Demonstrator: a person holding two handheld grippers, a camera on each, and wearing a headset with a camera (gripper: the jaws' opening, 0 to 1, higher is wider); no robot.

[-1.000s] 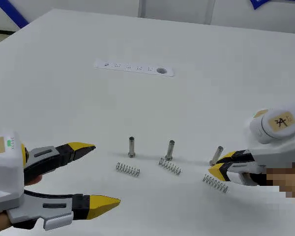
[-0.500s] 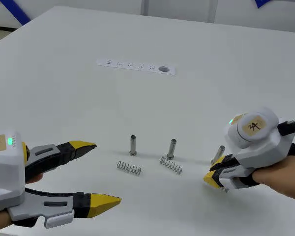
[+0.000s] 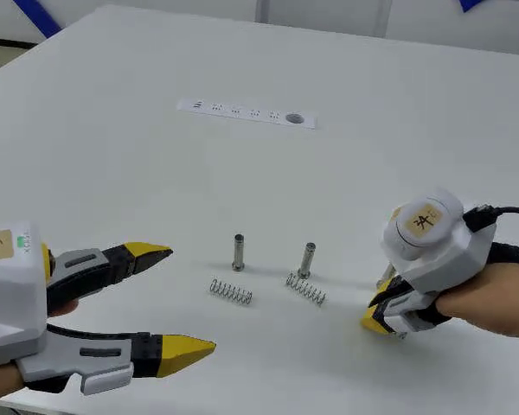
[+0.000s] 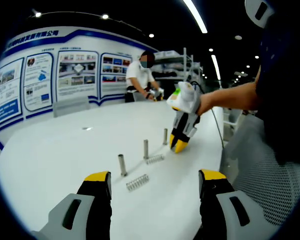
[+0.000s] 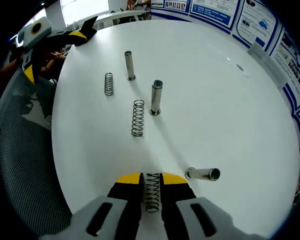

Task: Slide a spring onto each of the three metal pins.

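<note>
Three metal pins stand in a row on the white table: the left pin (image 3: 239, 252), the middle pin (image 3: 307, 259) and the right pin (image 3: 385, 277), which is half hidden behind my right gripper. One spring (image 3: 231, 291) lies before the left pin, another spring (image 3: 305, 290) before the middle pin. My right gripper (image 3: 381, 322) points down at the table, shut on the third spring (image 5: 151, 191), with the right pin (image 5: 202, 174) just beside its jaws. My left gripper (image 3: 169, 298) hovers open at the lower left, nothing between its fingers, facing the pins (image 4: 146, 149).
A flat white power strip (image 3: 246, 113) lies farther back on the table. The near table edge runs just under my left gripper. Poster walls and a person (image 4: 140, 80) at another table stand in the background.
My right gripper has tipped from level to pointing down over the third spring and taken it between its jaws. The left gripper has stayed put. The head camera has shifted slightly.
</note>
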